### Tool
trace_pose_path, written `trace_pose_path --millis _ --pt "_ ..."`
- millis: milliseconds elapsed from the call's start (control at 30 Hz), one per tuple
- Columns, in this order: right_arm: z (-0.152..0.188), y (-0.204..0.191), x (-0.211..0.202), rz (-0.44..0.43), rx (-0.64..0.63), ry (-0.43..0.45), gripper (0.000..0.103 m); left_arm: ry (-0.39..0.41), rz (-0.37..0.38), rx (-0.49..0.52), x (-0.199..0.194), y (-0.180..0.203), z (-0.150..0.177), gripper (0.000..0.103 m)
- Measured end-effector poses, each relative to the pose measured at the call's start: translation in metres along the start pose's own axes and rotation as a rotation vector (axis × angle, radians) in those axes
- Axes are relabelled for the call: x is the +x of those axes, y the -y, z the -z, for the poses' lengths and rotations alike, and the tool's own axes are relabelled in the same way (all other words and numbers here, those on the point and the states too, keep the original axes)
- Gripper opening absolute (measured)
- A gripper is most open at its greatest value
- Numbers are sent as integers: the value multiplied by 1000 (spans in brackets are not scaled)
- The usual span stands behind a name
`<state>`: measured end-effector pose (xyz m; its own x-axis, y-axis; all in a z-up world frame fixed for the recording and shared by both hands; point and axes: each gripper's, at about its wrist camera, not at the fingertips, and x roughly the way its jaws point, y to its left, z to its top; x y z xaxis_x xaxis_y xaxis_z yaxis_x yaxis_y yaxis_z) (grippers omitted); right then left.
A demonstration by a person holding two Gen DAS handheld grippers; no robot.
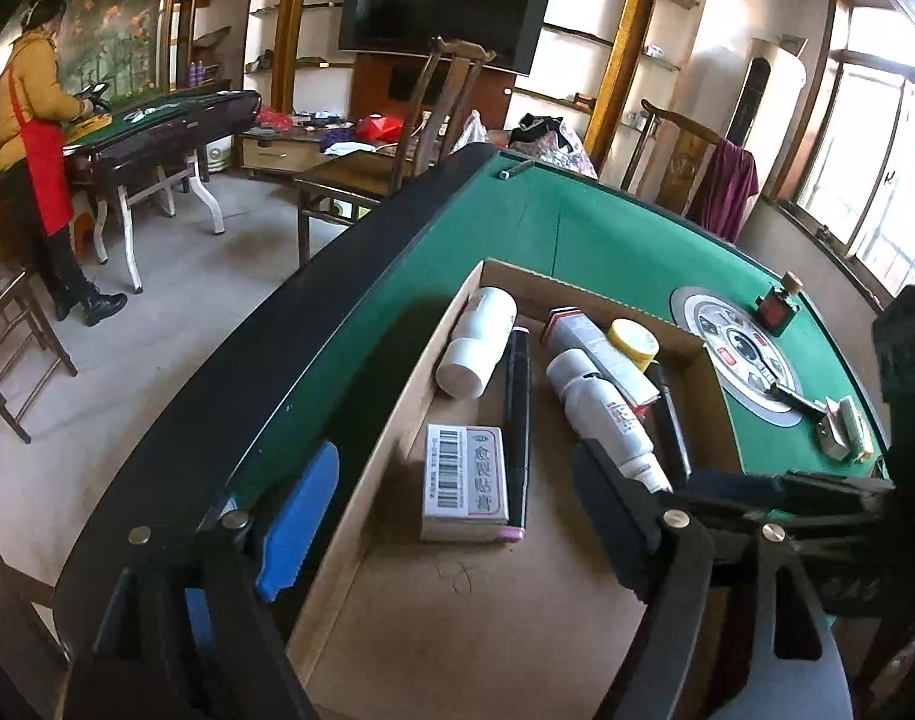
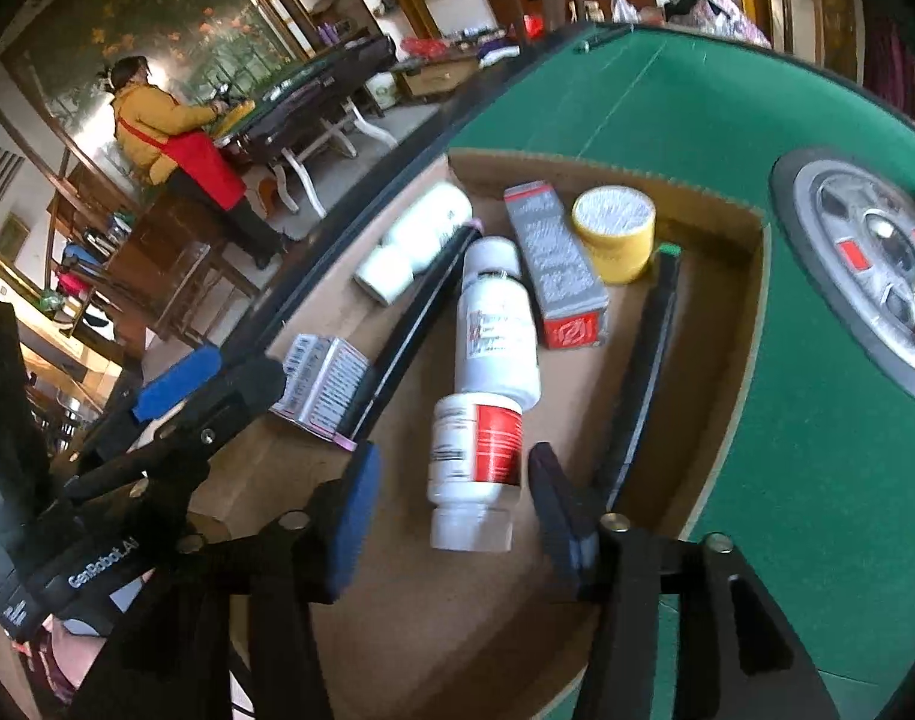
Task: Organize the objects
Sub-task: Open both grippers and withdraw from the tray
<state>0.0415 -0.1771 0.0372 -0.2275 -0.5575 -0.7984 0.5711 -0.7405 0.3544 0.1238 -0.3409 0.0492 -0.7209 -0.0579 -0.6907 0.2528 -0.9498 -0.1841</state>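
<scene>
White bottle (image 2: 475, 471) lies flat, cap toward camera

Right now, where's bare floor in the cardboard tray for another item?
Free: the near end of the cardboard tray, in front of the barcoded box and the red-label pill bottle. Crowded: the far end, around the yellow-lidded jar and grey carton.

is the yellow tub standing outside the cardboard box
No, the yellow tub sits inside the cardboard box, near its far corner beside the grey carton.
</scene>
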Motion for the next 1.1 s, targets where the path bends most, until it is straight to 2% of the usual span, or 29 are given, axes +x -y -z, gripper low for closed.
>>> trace_pose_path --millis 267,567,633,767,1100 --pt "12 21 -53 93 8 147 77 3 11 34 -20 30 8 84" --pt "45 54 -122 410 -13 360 86 53 33 141 -44 92 14 89" --pt "55 63 -140 454 0 404 90 48 37 161 -46 104 16 89" --pt "70 84 -167 505 48 460 94 39 42 205 -48 129 21 89" --pt "92 125 -194 560 119 480 94 13 52 303 -49 178 32 89"
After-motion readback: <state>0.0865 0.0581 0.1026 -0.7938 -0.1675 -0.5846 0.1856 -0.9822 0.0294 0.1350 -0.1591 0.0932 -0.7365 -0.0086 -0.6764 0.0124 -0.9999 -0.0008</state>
